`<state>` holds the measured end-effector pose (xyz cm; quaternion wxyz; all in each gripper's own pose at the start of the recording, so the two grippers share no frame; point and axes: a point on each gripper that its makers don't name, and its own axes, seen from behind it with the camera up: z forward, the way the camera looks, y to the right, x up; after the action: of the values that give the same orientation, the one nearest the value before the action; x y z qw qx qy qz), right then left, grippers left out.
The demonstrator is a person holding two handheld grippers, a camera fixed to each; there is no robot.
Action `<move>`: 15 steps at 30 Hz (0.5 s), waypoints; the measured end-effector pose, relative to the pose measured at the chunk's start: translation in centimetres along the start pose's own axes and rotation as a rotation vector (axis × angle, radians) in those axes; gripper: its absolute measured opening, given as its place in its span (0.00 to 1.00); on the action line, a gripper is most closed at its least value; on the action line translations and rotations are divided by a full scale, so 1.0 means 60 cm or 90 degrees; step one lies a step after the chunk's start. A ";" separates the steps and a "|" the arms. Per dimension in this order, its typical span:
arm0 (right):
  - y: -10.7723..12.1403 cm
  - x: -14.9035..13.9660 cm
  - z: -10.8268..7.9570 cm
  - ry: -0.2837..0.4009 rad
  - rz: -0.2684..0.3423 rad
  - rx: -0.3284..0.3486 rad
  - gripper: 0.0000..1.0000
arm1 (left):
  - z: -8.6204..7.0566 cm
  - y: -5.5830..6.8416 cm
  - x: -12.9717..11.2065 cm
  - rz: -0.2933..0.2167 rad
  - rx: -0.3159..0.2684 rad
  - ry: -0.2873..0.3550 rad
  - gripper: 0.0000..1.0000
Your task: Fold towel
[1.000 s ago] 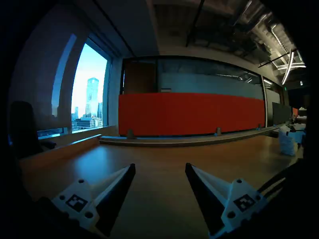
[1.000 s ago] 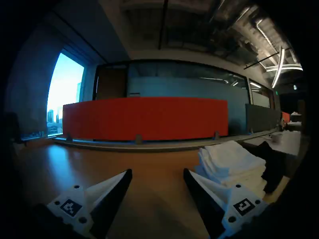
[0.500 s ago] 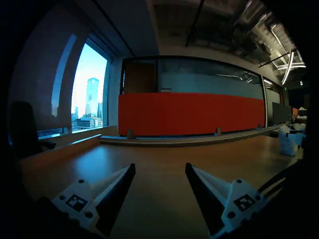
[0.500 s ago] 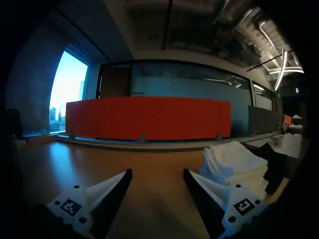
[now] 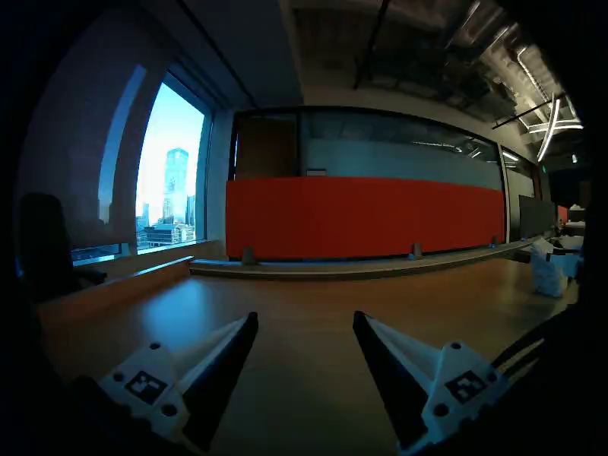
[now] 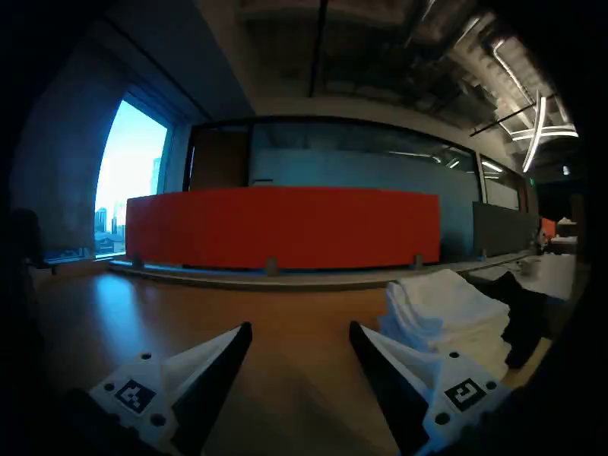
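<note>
Jaws apart on left gripper [image 5: 305, 314] and right gripper [image 6: 300, 325] over desk [image 5: 304, 292] (red partition [image 5: 365, 216] behind).

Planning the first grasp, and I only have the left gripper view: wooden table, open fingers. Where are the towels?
Observer: In the right gripper view, a stack of folded white towels sits on the table, just right of the right gripper.
Operator: Is it holding one?
Observer: No. Its fingers are open with nothing between them.
Operator: Anything else by the stack?
Observer: A dark item, likely cloth, lies beside the stack on its right.
</note>
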<state>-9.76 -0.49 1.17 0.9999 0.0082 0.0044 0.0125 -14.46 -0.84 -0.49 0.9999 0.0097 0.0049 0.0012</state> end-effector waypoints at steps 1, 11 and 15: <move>0.000 0.000 0.000 0.000 0.000 0.000 0.99 | 0.000 0.000 0.000 0.000 0.000 0.000 0.93; -0.002 -0.001 -0.003 -0.001 0.001 0.005 1.00 | 0.000 0.000 0.000 0.000 0.000 0.000 0.92; -0.002 -0.001 -0.002 -0.001 0.002 0.005 0.99 | 0.000 0.000 0.001 0.000 0.000 0.000 0.92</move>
<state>-9.80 -0.63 1.02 0.9998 0.0119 0.0035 0.0138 -14.43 -0.85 -0.46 0.9999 0.0097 0.0049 0.0011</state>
